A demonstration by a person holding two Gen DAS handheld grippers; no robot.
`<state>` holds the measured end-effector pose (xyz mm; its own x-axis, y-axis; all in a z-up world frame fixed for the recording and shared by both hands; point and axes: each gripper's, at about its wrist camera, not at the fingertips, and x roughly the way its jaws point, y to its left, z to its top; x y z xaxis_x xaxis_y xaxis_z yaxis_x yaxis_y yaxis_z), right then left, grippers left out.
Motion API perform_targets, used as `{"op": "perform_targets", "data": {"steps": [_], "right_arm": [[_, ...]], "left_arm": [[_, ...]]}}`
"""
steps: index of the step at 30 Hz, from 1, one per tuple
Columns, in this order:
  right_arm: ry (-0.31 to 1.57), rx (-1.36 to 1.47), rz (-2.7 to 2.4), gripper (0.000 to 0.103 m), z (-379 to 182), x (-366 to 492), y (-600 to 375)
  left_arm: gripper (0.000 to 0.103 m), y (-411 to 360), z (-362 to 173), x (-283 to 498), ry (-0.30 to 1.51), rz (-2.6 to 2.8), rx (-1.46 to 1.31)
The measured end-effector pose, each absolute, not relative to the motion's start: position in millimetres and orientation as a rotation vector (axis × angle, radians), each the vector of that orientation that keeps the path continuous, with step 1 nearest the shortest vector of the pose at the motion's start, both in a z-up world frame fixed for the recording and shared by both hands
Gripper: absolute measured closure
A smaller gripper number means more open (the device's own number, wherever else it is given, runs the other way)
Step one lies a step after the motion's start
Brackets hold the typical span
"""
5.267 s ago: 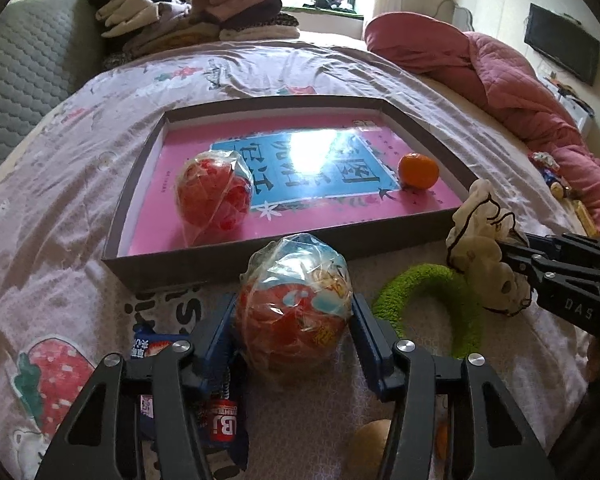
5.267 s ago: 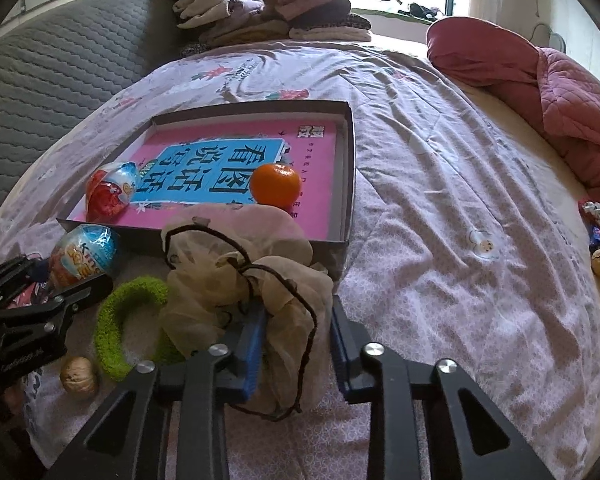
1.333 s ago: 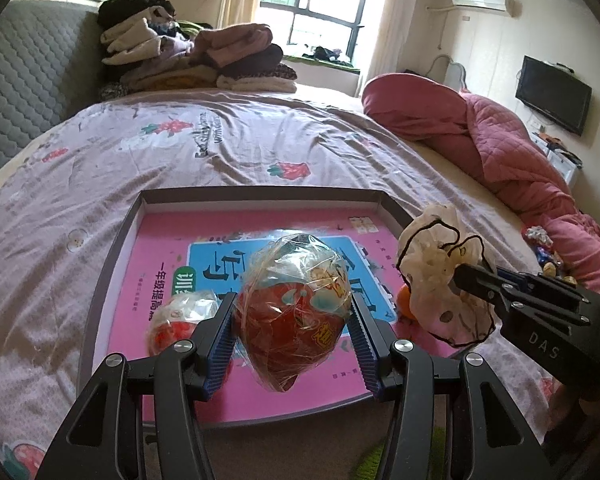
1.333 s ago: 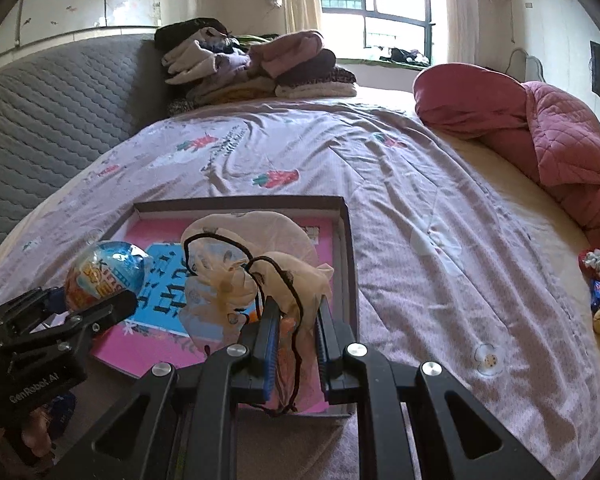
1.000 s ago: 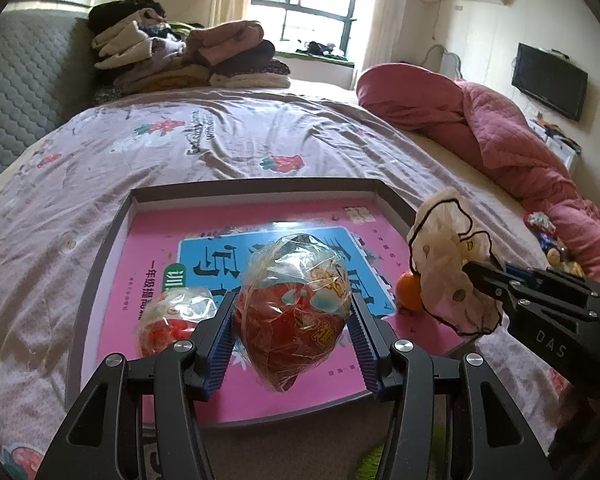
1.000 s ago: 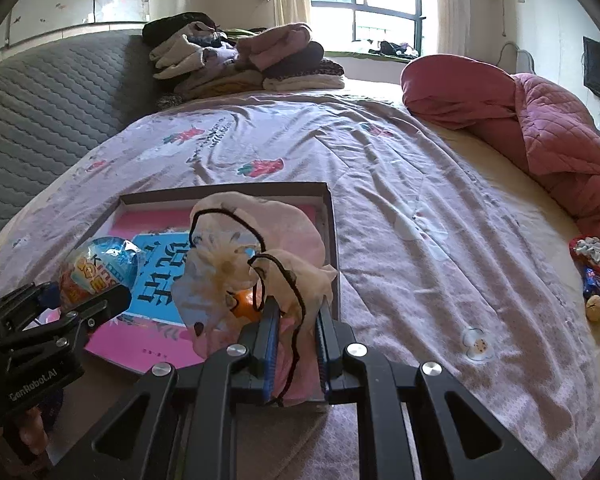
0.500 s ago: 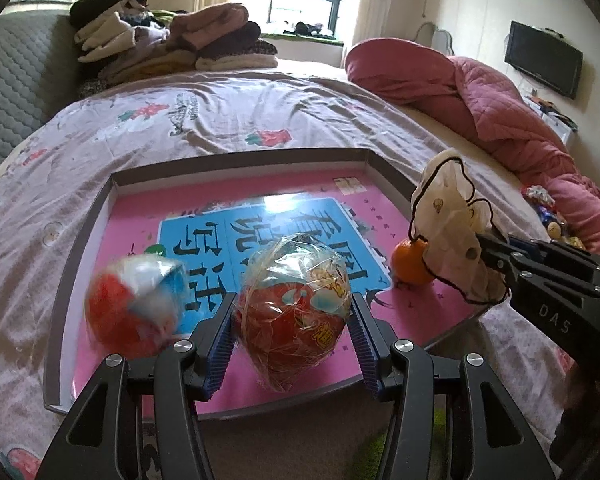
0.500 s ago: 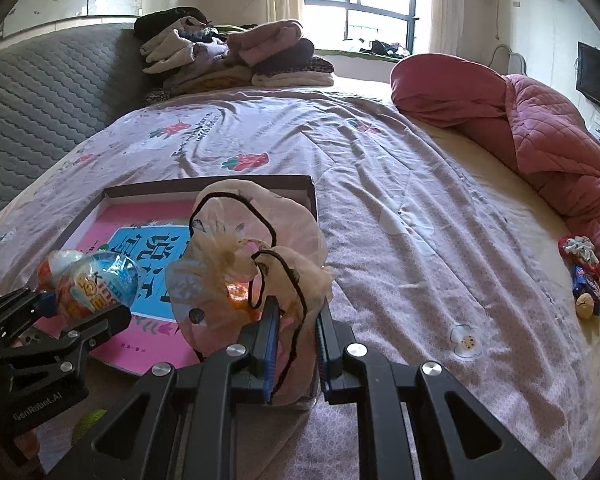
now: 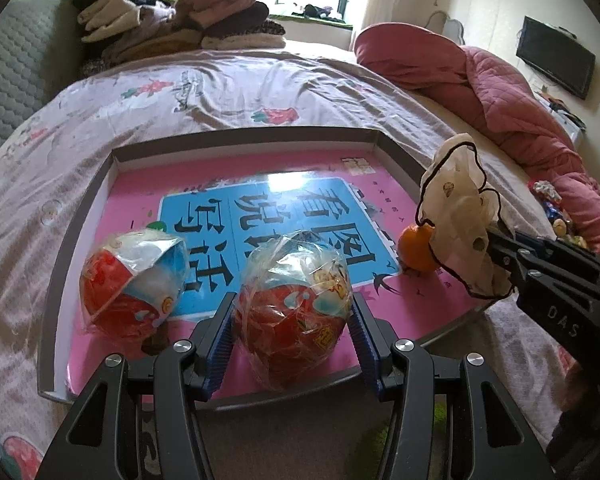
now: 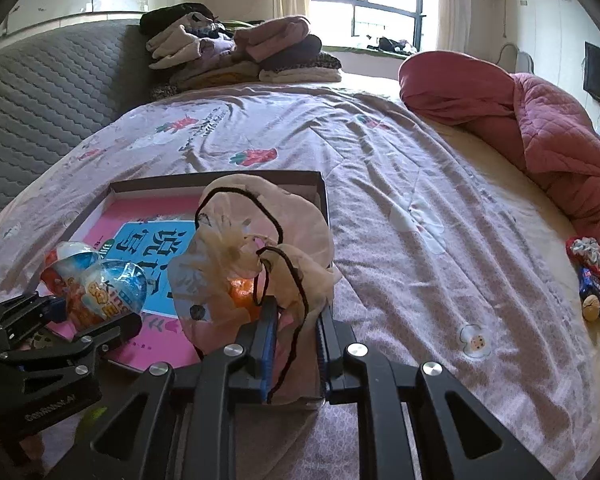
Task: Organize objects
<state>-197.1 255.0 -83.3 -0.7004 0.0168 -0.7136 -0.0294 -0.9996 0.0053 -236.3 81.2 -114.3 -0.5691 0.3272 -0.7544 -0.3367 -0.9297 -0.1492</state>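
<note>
My left gripper (image 9: 290, 316) is shut on a plastic-wrapped toy egg (image 9: 294, 300) and holds it over the near edge of the shallow box (image 9: 80, 208) with the pink and blue book inside. A second wrapped egg (image 9: 134, 280) lies in the box at the left, and an orange (image 9: 416, 250) at the right. My right gripper (image 10: 296, 320) is shut on a beige gauzy scrunchie (image 10: 260, 248) with black trim, held above the box's right side; it also shows in the left wrist view (image 9: 458, 220). The held egg shows in the right wrist view (image 10: 104, 288).
The box sits on a bed with a mauve printed sheet (image 10: 400, 184). A pink quilt (image 10: 540, 128) lies at the right, folded clothes (image 9: 172, 36) at the headboard. Small toys (image 10: 590, 276) lie at the right edge. A green ring (image 9: 380, 436) is near the front.
Both grippers have come forward and lower over the box with their loads. The second egg in the box, blurred half a second ago, now lies still at the left.
</note>
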Motion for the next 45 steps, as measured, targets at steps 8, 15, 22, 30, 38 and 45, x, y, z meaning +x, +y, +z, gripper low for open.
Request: {"op": "perform_targets", "data": {"steps": [8,15,22,30,38,45], "right_arm": [[0.027,-1.201,2.857,0.078,-82.2,-196.7,258.2],[0.044,-1.205,2.828,0.071,-82.3,-198.6,264.3],[0.101,-1.174,2.865,0.063,-75.0,-196.0,267.5],[0.127,-1.177,2.872,0.059,-72.7,-194.5,269.1],[0.143,-1.138,2.898,0.056,-65.1,-191.0,270.9],[0.138,-1.107,2.911,0.055,-59.1,-188.6,271.6]], "left_arm": [[0.047,80.7,-113.6,-235.1,0.007,2.489,-1.202],[0.047,81.0,-112.6,-234.2,-0.002,2.488,-1.199],[0.045,82.8,-109.8,-230.4,-0.009,2.467,-1.186],[0.044,85.7,-106.2,-227.0,0.007,2.458,-1.175],[0.043,85.1,-102.7,-224.8,0.006,2.46,-1.166],[0.043,79.5,-96.0,-223.9,-0.013,2.471,-1.151]]}}
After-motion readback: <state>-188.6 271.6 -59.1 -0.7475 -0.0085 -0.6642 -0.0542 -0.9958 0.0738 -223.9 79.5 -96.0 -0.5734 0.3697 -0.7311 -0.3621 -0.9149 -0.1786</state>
